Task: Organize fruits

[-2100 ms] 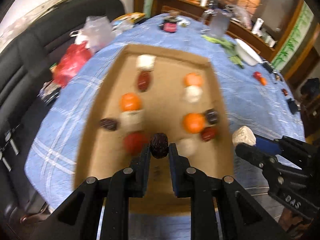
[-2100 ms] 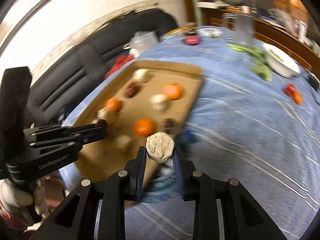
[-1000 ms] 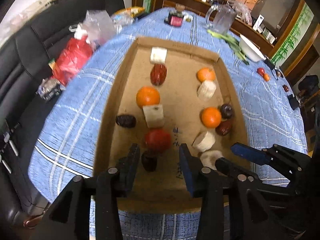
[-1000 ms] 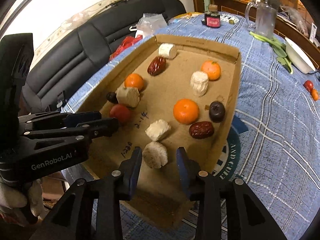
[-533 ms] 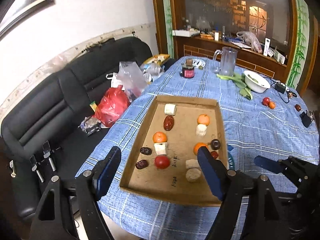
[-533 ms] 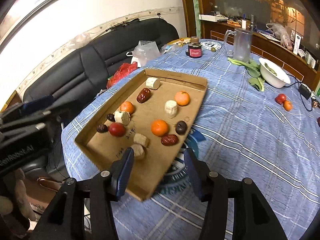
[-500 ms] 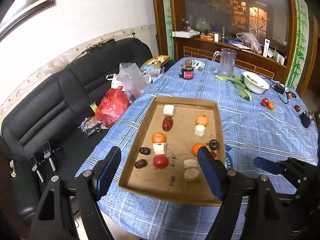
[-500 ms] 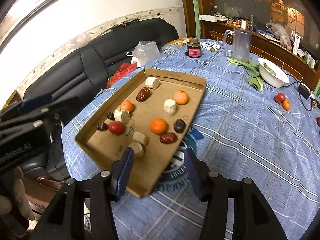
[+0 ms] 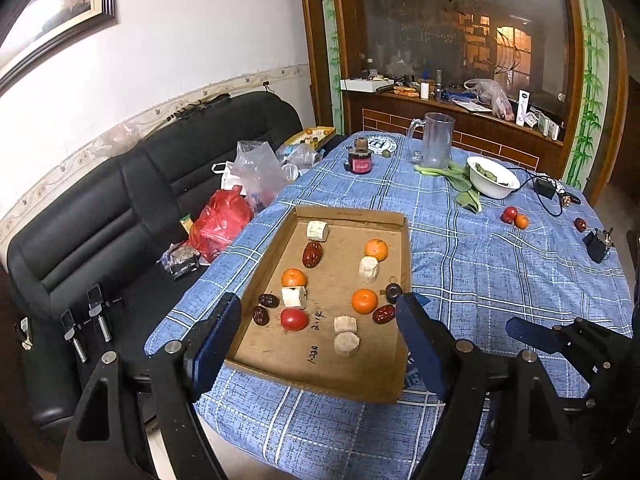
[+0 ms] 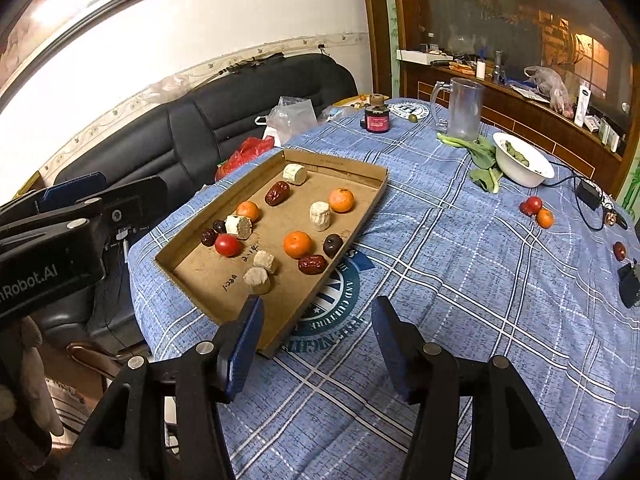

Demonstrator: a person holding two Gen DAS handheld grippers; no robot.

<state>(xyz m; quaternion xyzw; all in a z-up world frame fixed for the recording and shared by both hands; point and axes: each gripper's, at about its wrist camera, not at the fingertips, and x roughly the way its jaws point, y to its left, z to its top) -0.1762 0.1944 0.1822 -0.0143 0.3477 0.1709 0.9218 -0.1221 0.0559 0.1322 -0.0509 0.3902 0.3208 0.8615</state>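
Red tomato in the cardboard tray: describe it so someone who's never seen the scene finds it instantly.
On the blue plaid tablecloth lies a shallow cardboard tray of fruit. Look along its sofa-side column, toward the near end: the red tomato sits just nearer than a pale cut chunk, with two dark dates beside it. It is the tray's only smooth, glossy, bright red round piece.

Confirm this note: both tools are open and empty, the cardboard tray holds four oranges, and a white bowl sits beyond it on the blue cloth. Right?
Not quite. The cardboard tray holds three oranges, not four; the left wrist view shows it. The rest stands: left tool and right tool are open and empty, and the white bowl sits beyond the tray.
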